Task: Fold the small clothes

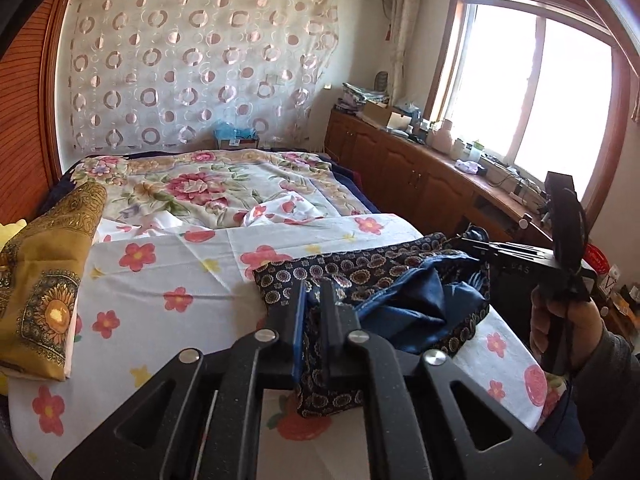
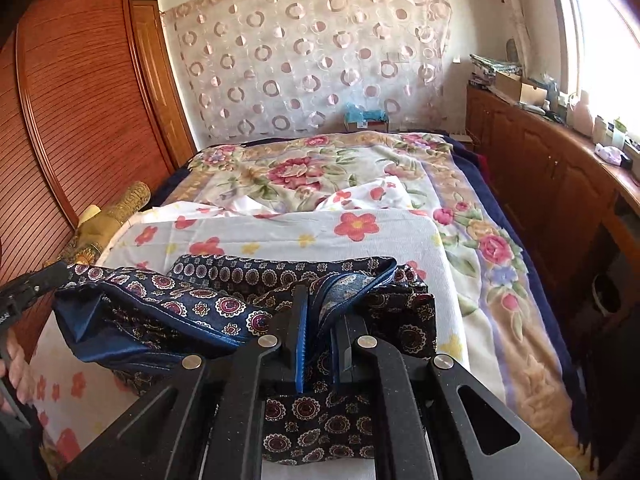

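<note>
Bed (image 2: 480, 264) under floral sheet (image 1: 168, 272). Navy patterned cloth (image 2: 224, 304), blue lining exposed, bunched at near edge of sheet, strung between both tools. Left tool (image 1: 314, 300) narrowly parted, cloth edge pinched between pads. Right tool (image 2: 320, 320) nearly closed, gripping cloth edge.

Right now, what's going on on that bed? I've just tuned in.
A person is folding a dark patterned cloth with a blue lining on a flowered sheet spread over the bed. Each hand holds a gripper. The left gripper and the right gripper each have an edge of the cloth between their fingers, so it hangs bunched between them and is not yet laid flat. A folded mustard cloth lies at the left side of the bed, untouched.
</note>
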